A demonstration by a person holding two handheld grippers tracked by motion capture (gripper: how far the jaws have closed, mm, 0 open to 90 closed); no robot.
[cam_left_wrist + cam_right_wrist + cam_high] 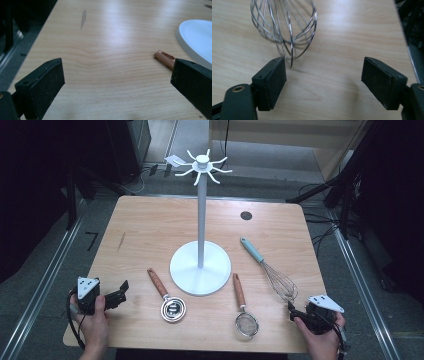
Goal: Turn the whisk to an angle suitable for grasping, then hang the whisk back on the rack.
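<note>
The wooden surface point(150, 227) is smooth, pale and lightly grained. At its centre stands the white hook stand point(201, 265): a flat round base, a thin pole, curved hooks on top; this is the landmark. Right of the base lies the whisk point(270, 270), with springy wire loops and a teal handle. Front-right lies the mesh strainer point(244, 312); front-left the round metal scoop point(168, 297), both wooden-handled. The left gripper point(117, 295), far left of the base, and the right gripper point(295, 312), just beside the whisk loops, both have their jaws apart, holding nothing. Judged next step: grasp a rigid handle, not the wires.
</note>
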